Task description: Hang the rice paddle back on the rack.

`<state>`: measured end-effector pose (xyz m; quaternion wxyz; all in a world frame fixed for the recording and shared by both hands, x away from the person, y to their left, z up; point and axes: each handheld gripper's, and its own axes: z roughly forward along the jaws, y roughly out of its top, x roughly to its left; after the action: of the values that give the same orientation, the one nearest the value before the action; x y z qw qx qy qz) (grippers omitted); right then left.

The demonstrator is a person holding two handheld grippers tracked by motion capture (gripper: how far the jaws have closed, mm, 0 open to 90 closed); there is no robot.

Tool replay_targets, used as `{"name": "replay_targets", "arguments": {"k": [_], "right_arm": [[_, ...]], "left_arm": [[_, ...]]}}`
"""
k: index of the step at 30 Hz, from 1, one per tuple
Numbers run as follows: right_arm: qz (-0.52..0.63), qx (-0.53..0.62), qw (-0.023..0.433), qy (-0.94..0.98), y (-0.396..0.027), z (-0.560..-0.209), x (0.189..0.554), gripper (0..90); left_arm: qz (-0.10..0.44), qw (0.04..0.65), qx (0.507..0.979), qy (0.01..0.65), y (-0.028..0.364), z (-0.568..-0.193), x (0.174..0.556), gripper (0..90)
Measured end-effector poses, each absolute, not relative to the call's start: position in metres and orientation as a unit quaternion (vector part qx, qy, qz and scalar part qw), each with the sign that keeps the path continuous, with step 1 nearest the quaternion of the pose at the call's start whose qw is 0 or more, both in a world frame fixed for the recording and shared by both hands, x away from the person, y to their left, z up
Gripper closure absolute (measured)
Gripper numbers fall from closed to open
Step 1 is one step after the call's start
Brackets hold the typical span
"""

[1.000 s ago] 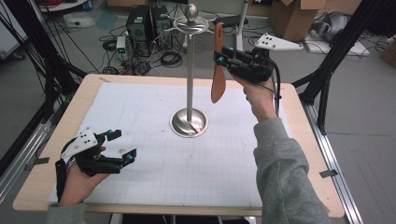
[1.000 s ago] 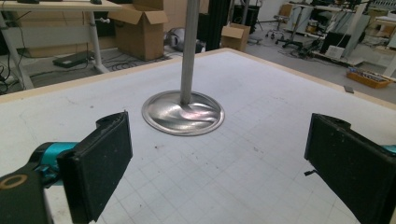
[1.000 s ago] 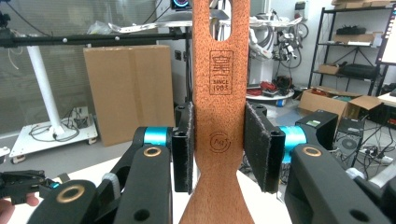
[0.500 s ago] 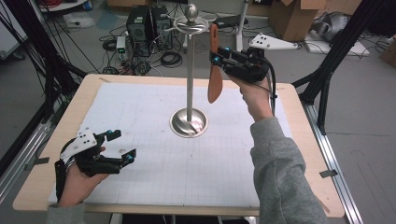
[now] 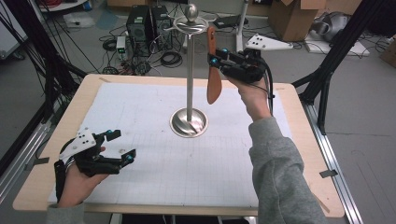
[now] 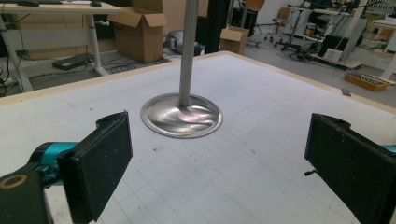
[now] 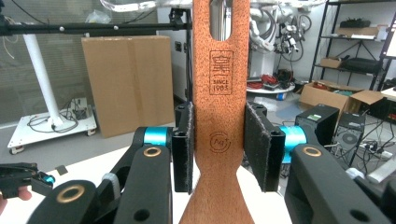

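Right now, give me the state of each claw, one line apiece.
Left claw: open, nothing between its jaws, low over the table.
Right claw: closed on the wooden spatula, held upright beside the metal stand.

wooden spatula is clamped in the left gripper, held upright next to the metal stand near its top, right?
Not quite: the right gripper holds it, not the left. The right gripper view shows both pads pressed on the wooden spatula, and the high view shows it upright beside the metal stand near its top. The left gripper rests low over the table, jaws apart and holding nothing.
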<state>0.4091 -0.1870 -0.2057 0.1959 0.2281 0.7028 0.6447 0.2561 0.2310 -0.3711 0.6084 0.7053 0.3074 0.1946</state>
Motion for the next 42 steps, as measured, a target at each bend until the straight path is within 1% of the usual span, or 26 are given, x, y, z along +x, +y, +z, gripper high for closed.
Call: {"name": "replay_targets", "arguments": {"k": [15,21,24,26,28,32,35,42], "right_arm": [[0.653,0.226,0.198,0.695,-0.186,-0.210,0.410,65.2],[0.651,0.223,0.201,0.697,-0.185,-0.210,0.409,63.5],[0.645,0.222,0.200,0.703,-0.184,-0.213,0.408,59.1],[0.636,0.220,0.203,0.711,-0.182,-0.215,0.408,53.9],[0.632,0.216,0.203,0.716,-0.181,-0.216,0.407,51.4],[0.624,0.216,0.203,0.723,-0.178,-0.217,0.405,41.6],[0.616,0.217,0.198,0.731,-0.178,-0.217,0.403,37.3],[0.603,0.215,0.196,0.743,-0.179,-0.220,0.399,23.3]], "left_arm": [[0.193,0.607,0.707,0.308,0.230,-0.372,0.256,8.0],[0.194,0.606,0.706,0.311,0.231,-0.372,0.256,8.1],[0.201,0.607,0.704,0.309,0.232,-0.371,0.255,8.0],[0.202,0.608,0.703,0.308,0.233,-0.371,0.255,8.0],[0.203,0.607,0.703,0.309,0.234,-0.370,0.255,8.0],[0.201,0.607,0.703,0.312,0.235,-0.371,0.255,8.1],[0.201,0.606,0.703,0.313,0.235,-0.372,0.255,8.0],[0.201,0.603,0.705,0.315,0.235,-0.372,0.256,8.0]]}}
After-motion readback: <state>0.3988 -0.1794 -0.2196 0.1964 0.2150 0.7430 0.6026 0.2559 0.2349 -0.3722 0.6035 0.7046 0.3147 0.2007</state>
